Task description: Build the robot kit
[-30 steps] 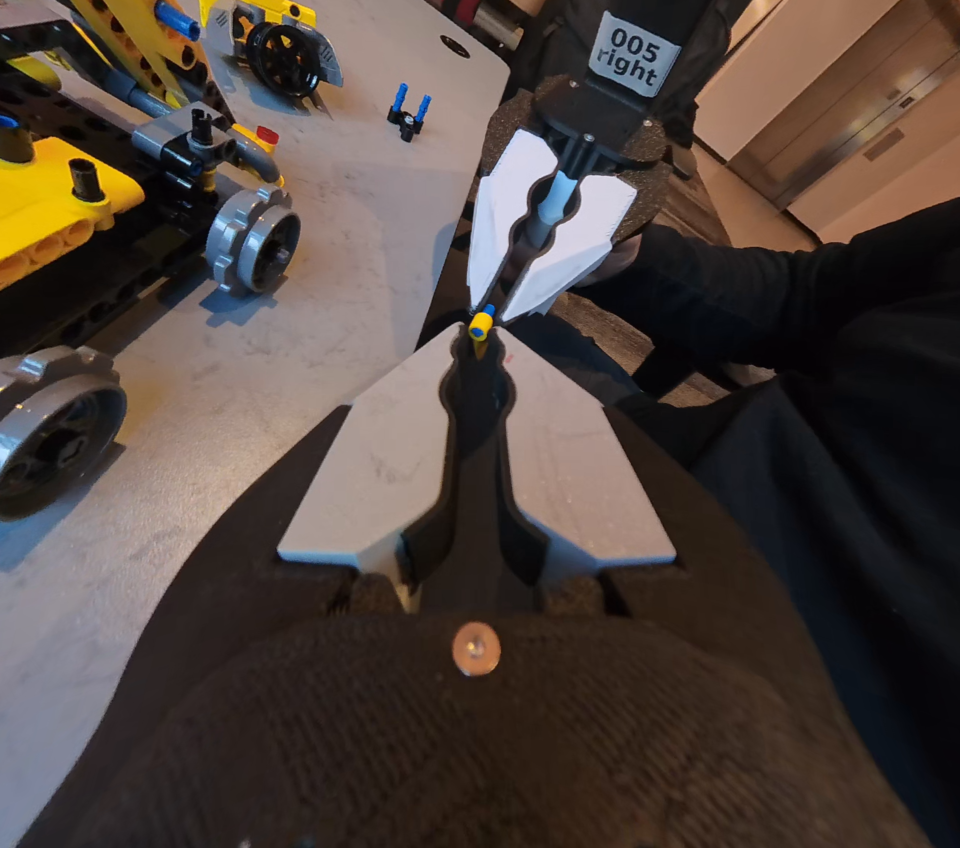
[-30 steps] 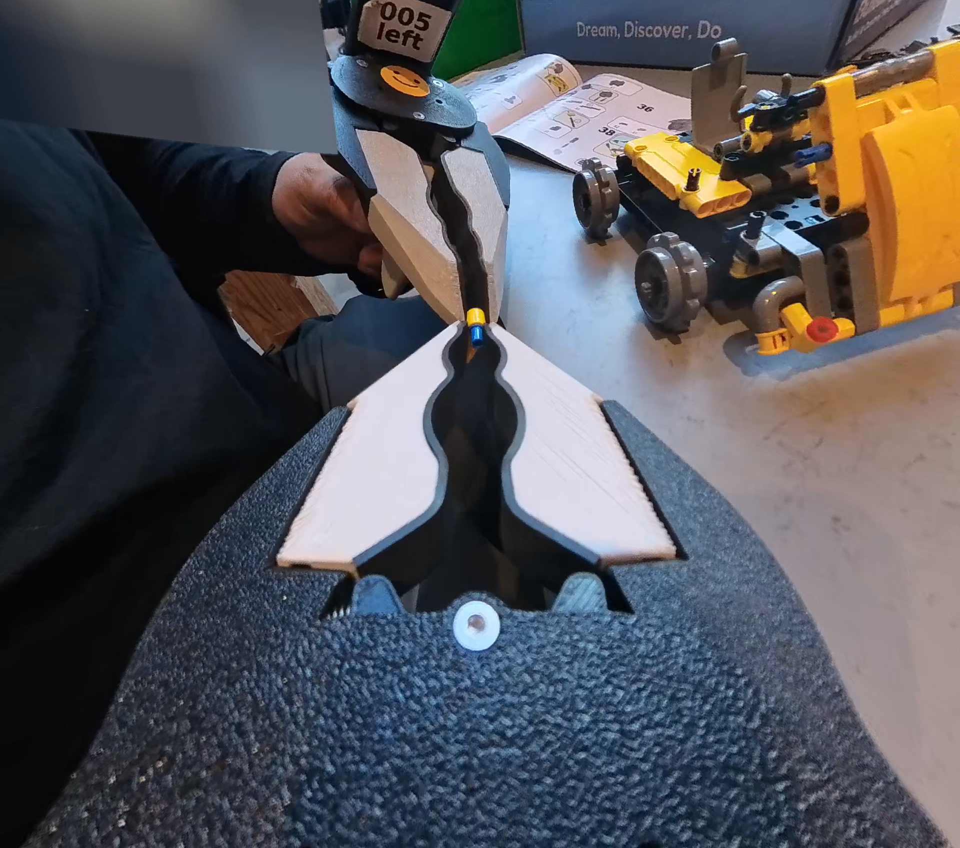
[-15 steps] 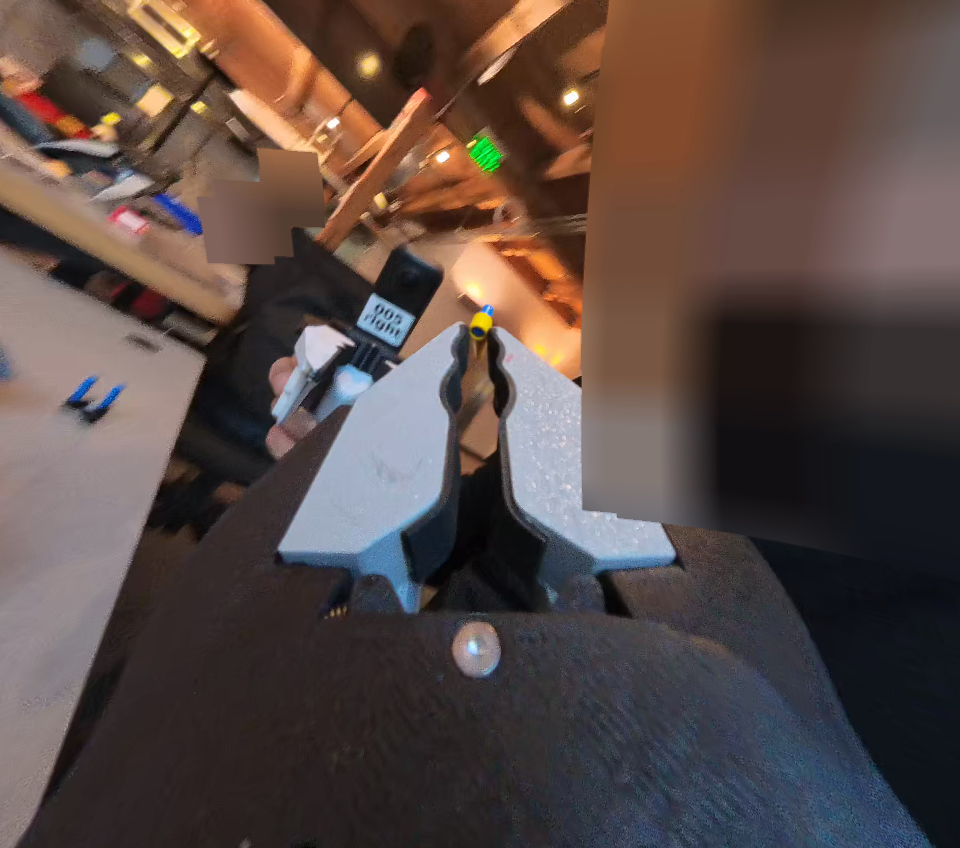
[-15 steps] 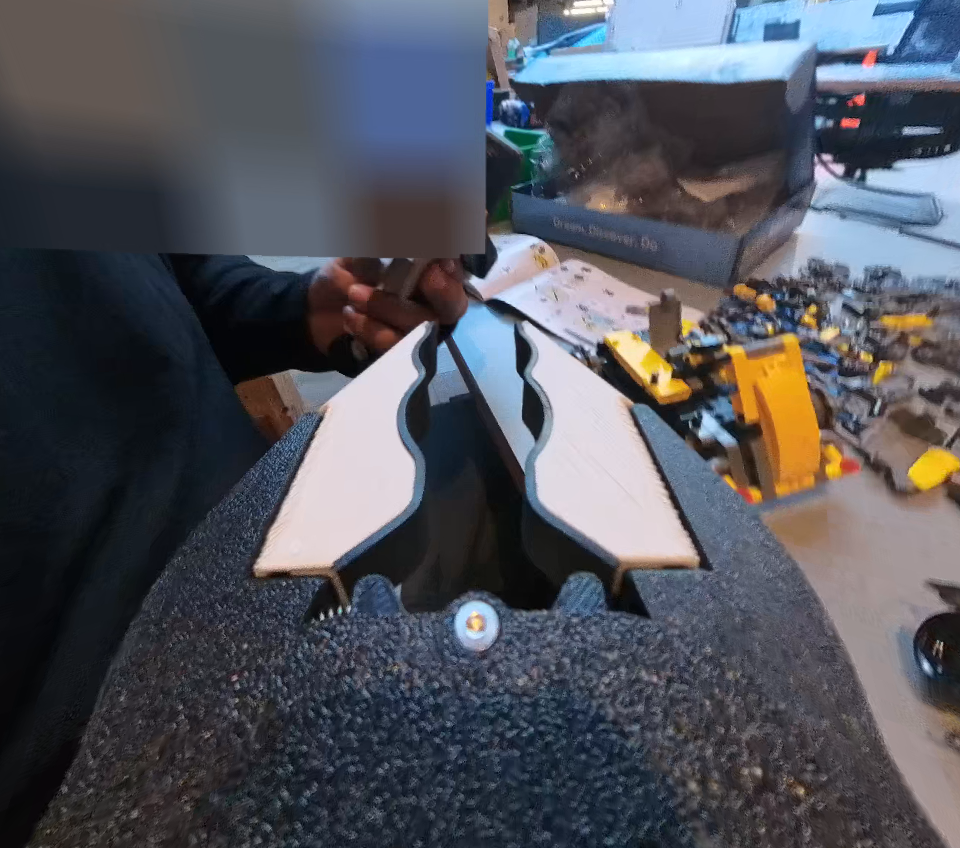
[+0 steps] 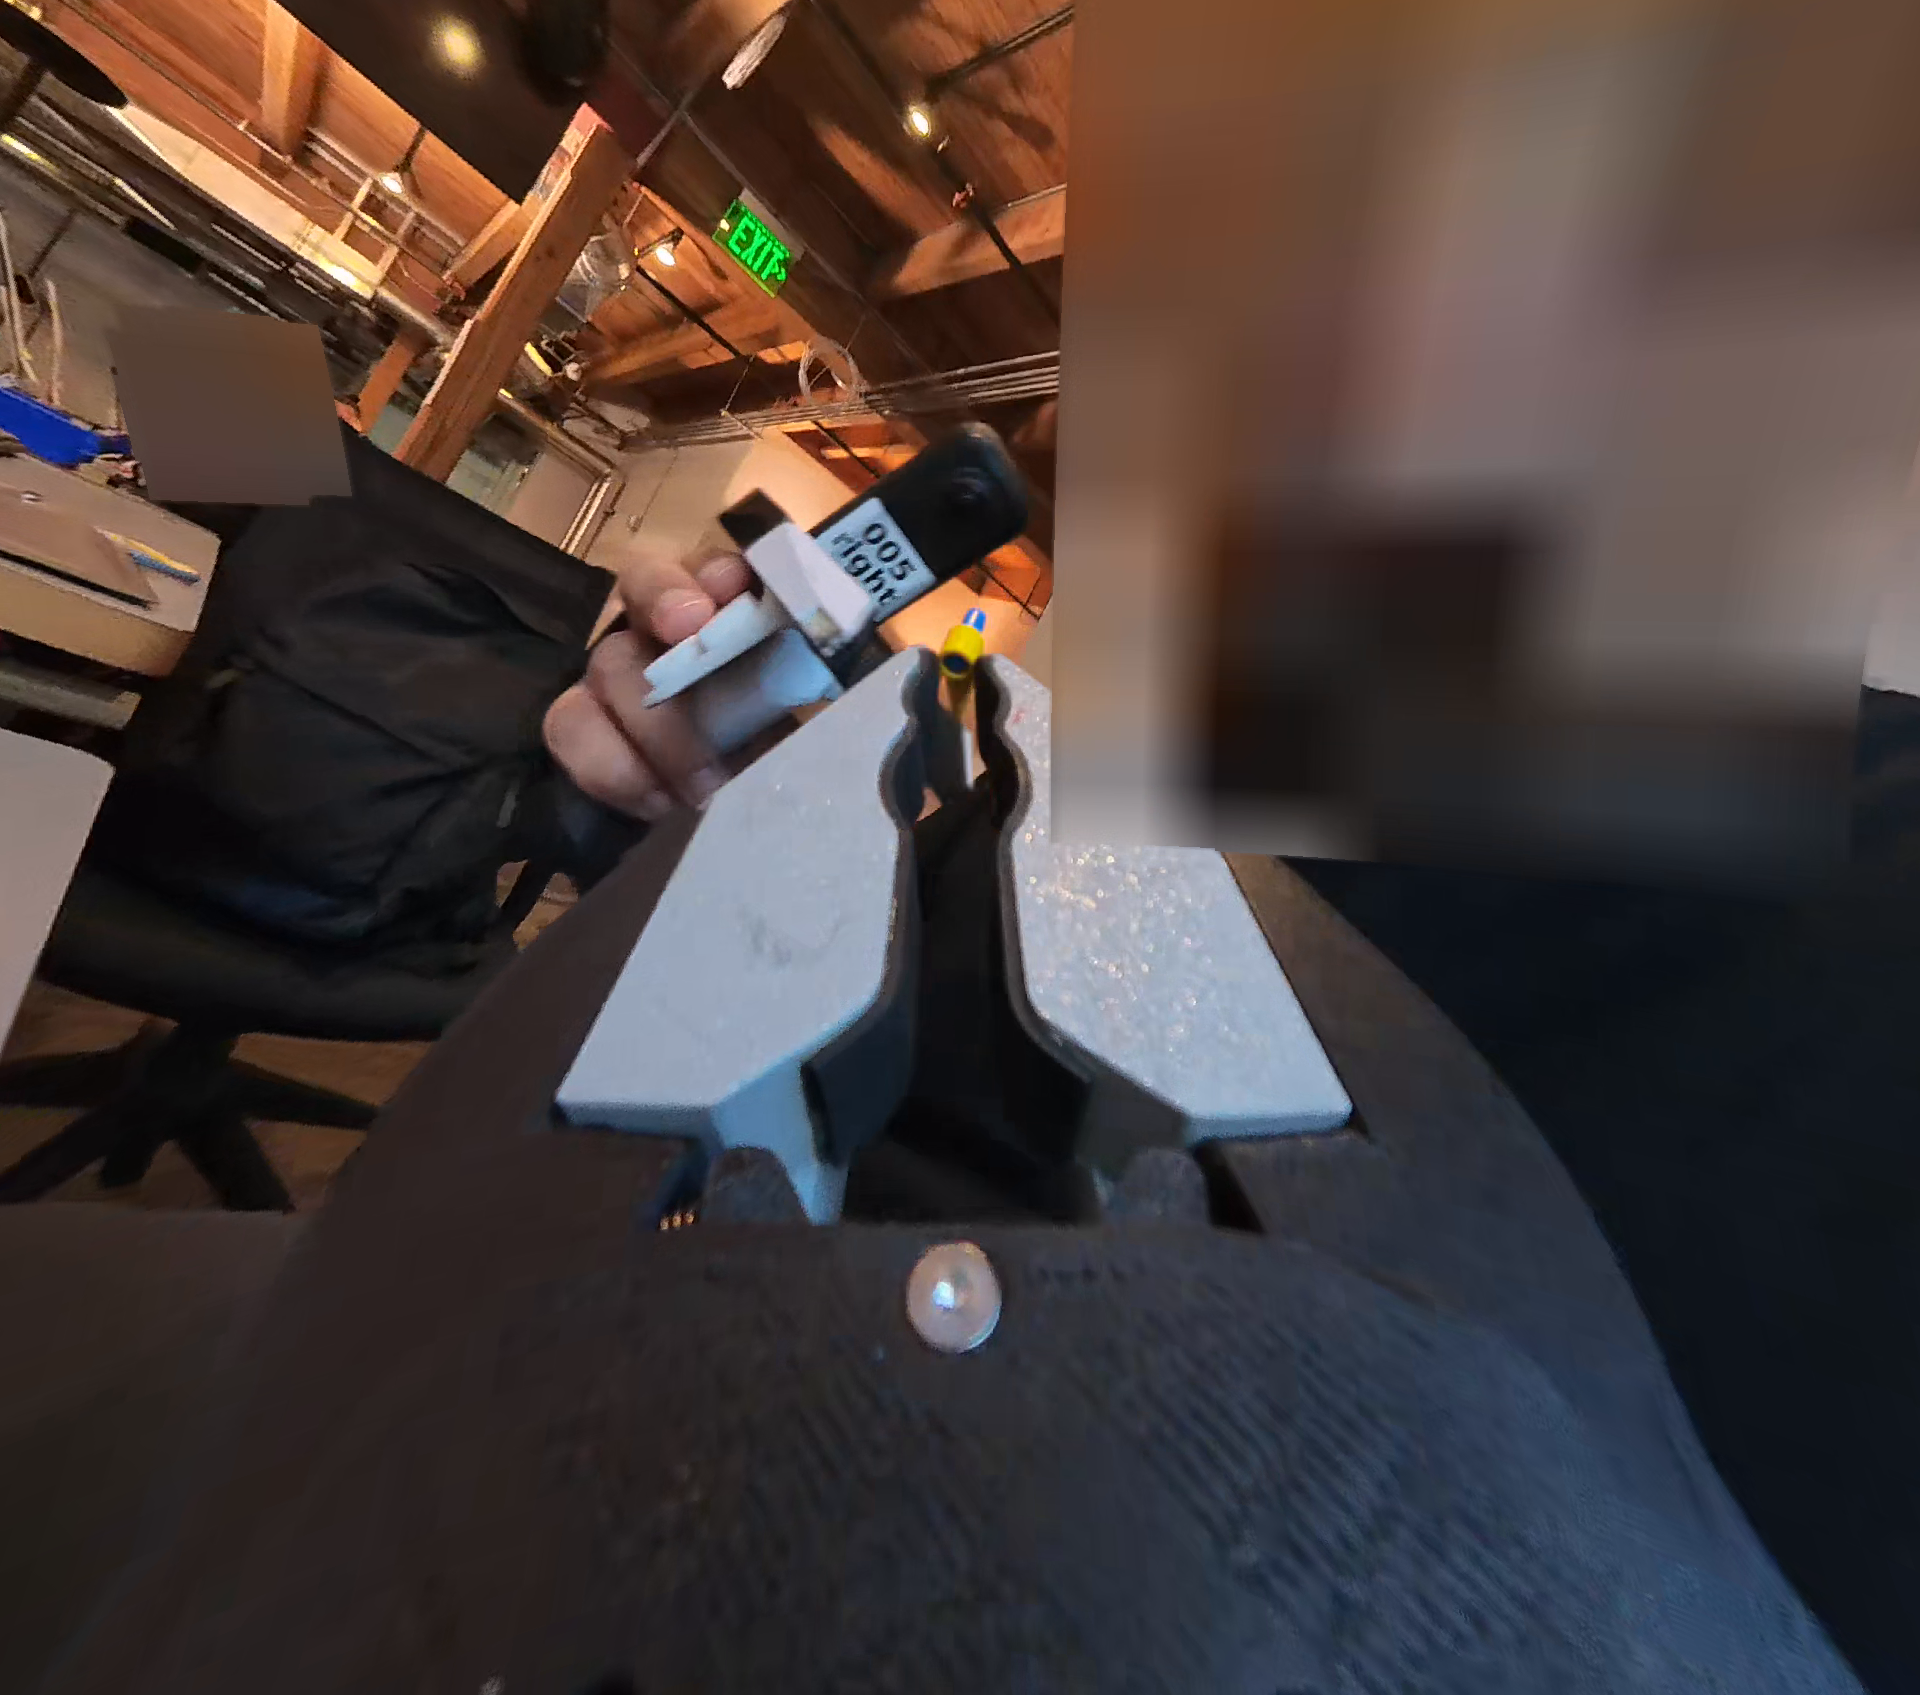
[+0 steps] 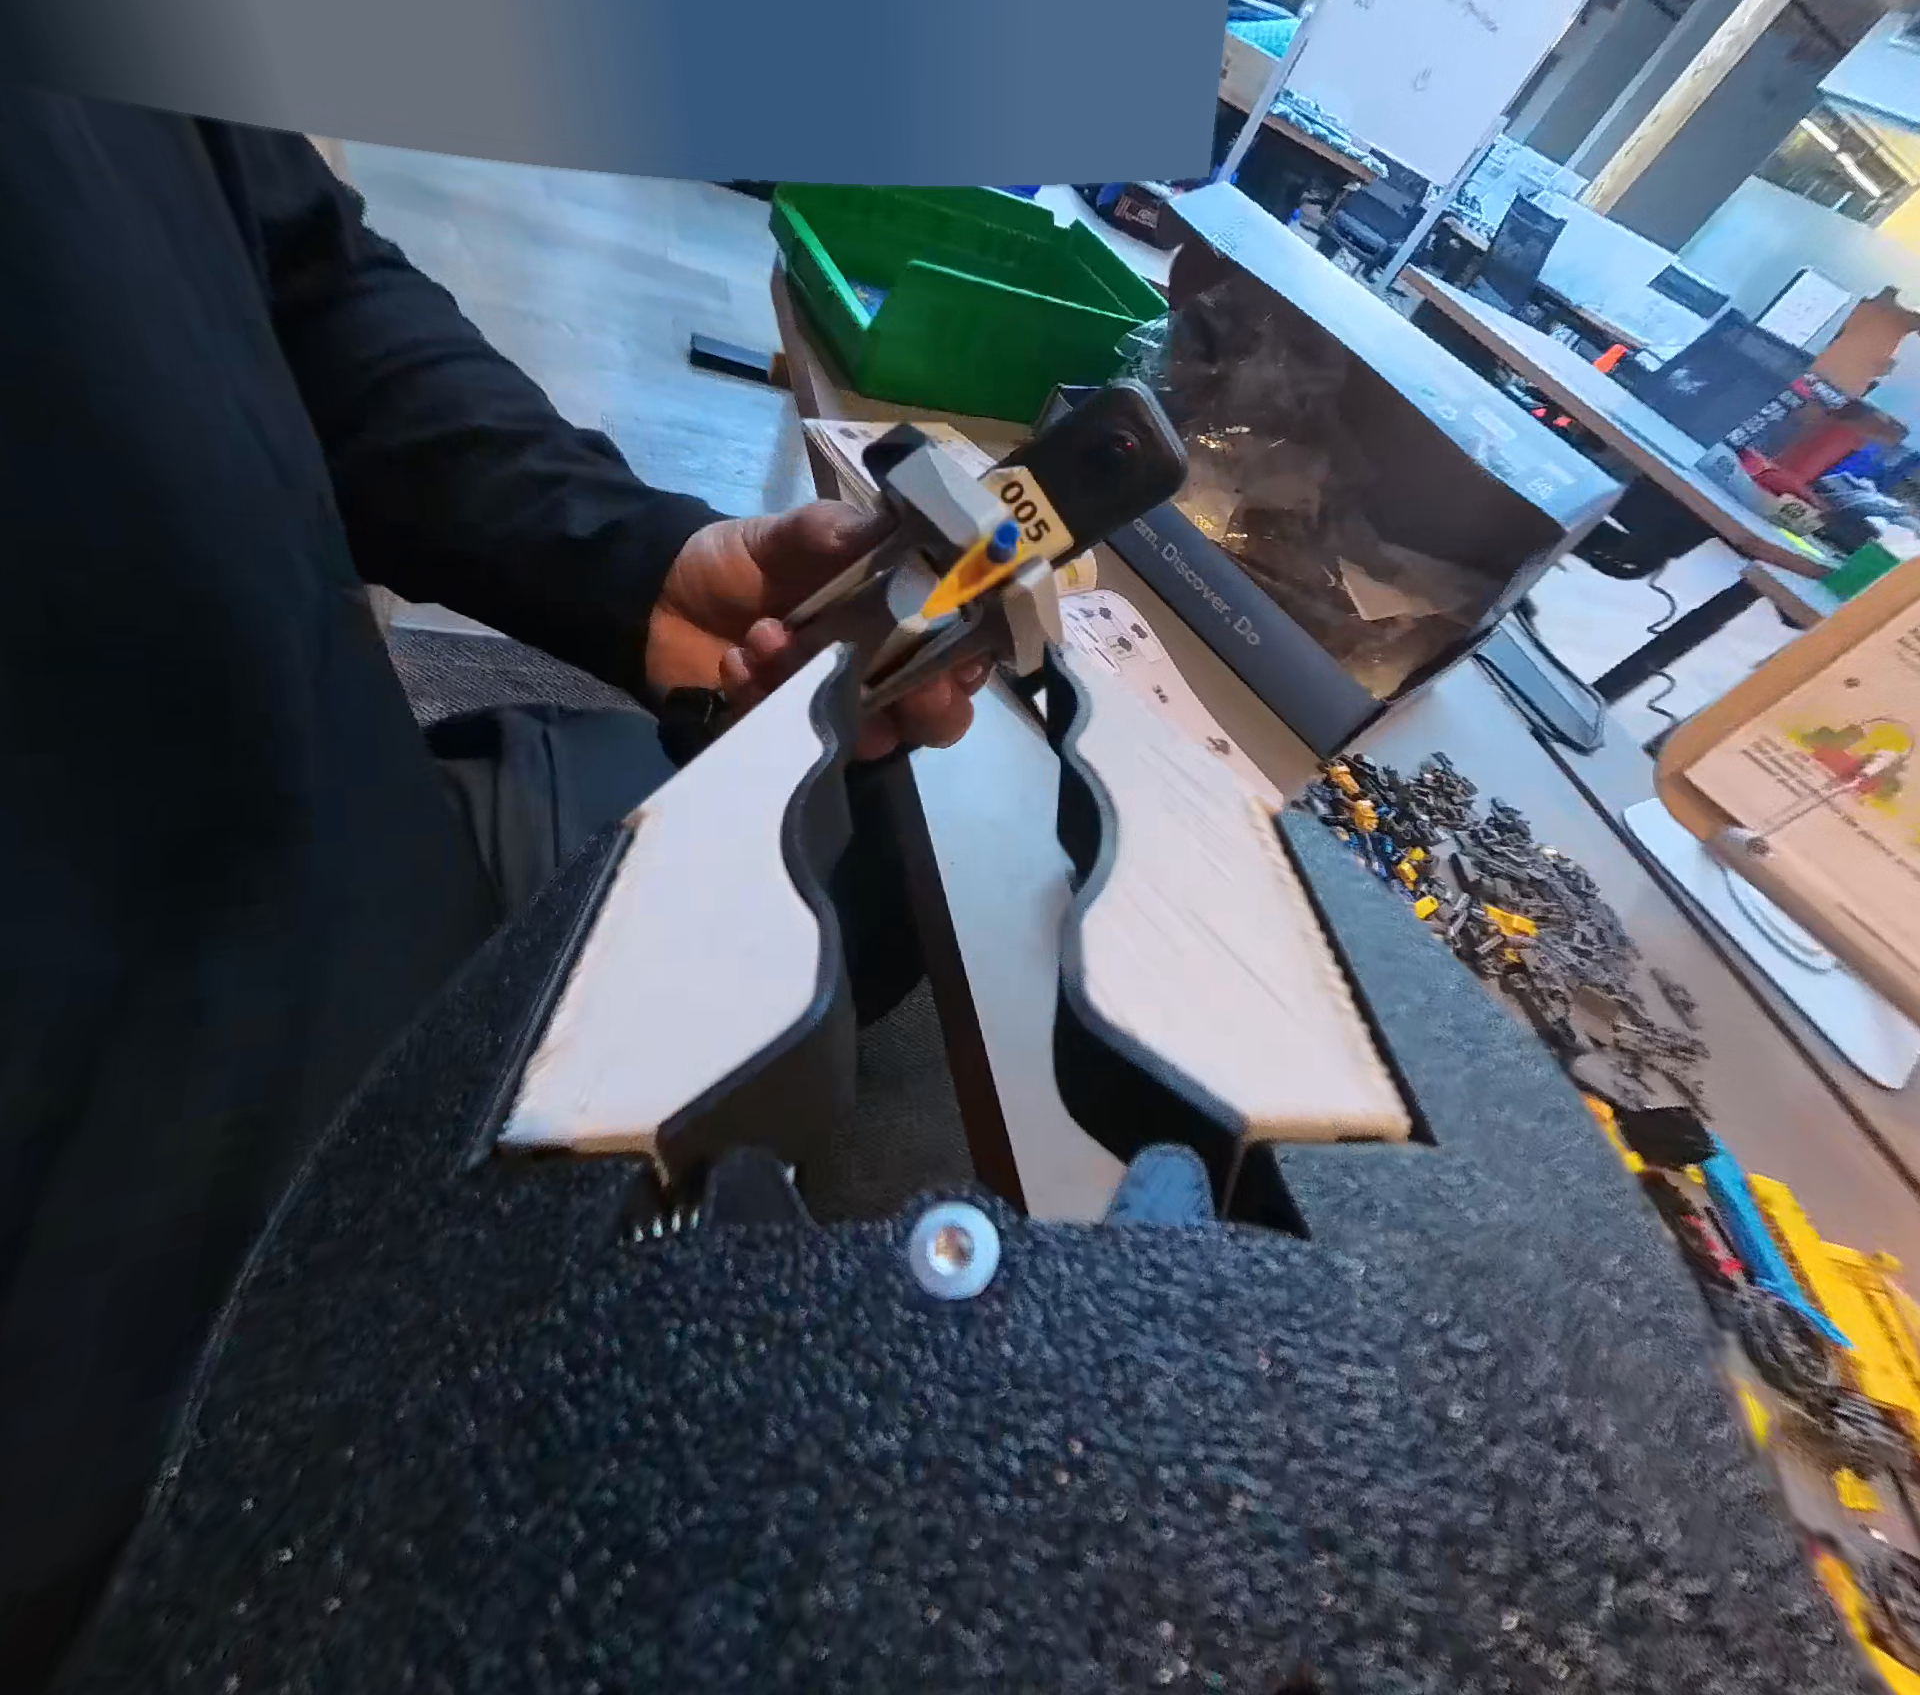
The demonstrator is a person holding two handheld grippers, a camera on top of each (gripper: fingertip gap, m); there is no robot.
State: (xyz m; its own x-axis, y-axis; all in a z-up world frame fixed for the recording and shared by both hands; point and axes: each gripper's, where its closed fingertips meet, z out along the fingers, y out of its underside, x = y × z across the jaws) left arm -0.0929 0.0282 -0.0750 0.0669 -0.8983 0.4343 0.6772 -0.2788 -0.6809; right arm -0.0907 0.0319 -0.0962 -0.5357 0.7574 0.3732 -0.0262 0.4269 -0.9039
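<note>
My left gripper is shut on a small yellow piece with a blue pin and holds it up in the air, pointing towards the ceiling. The left gripper also shows in the right wrist view, in a hand, with the yellow piece at its tips. My right gripper is open and empty, a short way in front of the left one and apart from it. The right gripper shows side-on in the left wrist view, held in a hand.
A grey table lies below. On it are a green bin, a dark open box, an instruction booklet, a heap of small parts and a yellow model. A propped board stands at right.
Both grippers have risen from beside the table and tilted upward. The right gripper has opened and drawn back from the yellow piece. The left gripper still holds it.
</note>
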